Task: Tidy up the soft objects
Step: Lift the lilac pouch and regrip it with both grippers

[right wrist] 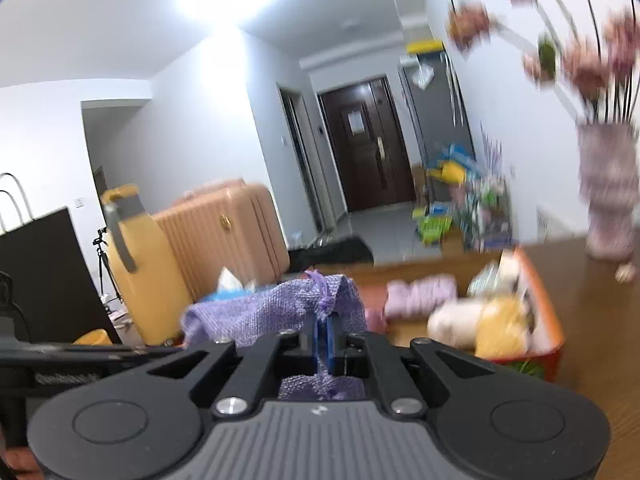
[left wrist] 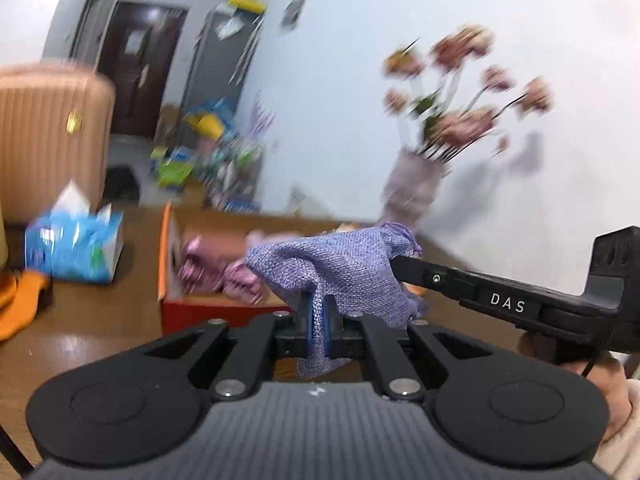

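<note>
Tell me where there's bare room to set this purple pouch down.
Both grippers, left and right, pinch the purple pouch. Bare table lies between the tissue pack and the orange box, and right of the box toward the vase. The box itself is crowded with soft items.

Close wrist views, blurred, sharing pouch [left wrist: 340, 268]

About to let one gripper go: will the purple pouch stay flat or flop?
Likely floppy: the purple pouch sags and folds between the left gripper and right gripper, both shut on it. Probably light, since thin woven cloth drapes without stretching taut. Its coarse weave should resist slipping. Released on one side, it would likely hang down from the other.
</note>
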Demonstrator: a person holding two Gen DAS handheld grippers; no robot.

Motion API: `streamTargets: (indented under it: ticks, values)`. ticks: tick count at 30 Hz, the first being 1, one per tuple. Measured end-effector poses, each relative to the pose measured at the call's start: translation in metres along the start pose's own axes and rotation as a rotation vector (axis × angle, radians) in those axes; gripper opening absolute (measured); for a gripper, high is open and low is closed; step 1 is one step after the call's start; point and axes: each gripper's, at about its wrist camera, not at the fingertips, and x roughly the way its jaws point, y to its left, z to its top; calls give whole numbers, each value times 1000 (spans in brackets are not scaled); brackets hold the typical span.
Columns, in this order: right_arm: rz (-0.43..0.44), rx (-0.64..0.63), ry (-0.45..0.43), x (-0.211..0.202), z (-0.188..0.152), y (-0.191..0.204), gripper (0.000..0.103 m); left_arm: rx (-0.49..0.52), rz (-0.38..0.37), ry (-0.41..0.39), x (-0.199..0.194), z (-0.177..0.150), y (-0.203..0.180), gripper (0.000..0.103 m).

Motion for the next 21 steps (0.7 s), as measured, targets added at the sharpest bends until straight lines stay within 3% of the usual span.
streamTargets:
  ticks: [2,4,10,12,14,15,17,19,21]
  values:
    - [18,-17,-7,-45,1,12,4,-8,-18,11,-18,-5,-13,5]
    - [15,-3,39,-66,-11,15,4,-38,-49,48,-31,-20,-24,5]
    - [-21,170,251,-116,-103,15,5,-147,-104,207,-61,-104,-44,6]
    - [-64,212,285,-126,-127,12,9,-152,-40,264,-64,-131,-47,7]
    - [-95,213,290,-130,-134,11,10,-92,49,282,-67,-144,-53,10]
    - [-118,213,275,-137,-139,11,13,-72,57,266,-70,-146,-56,13]
    - [-128,217,229,-151,-139,9,27,-61,53,215,-81,-145,-57,51]
    - [-123,197,157,-158,-136,6,46,-54,46,186,-85,-144,-57,62]
    - [-131,190,156,-152,-140,6,50,-62,46,206,-82,-147,-57,62]
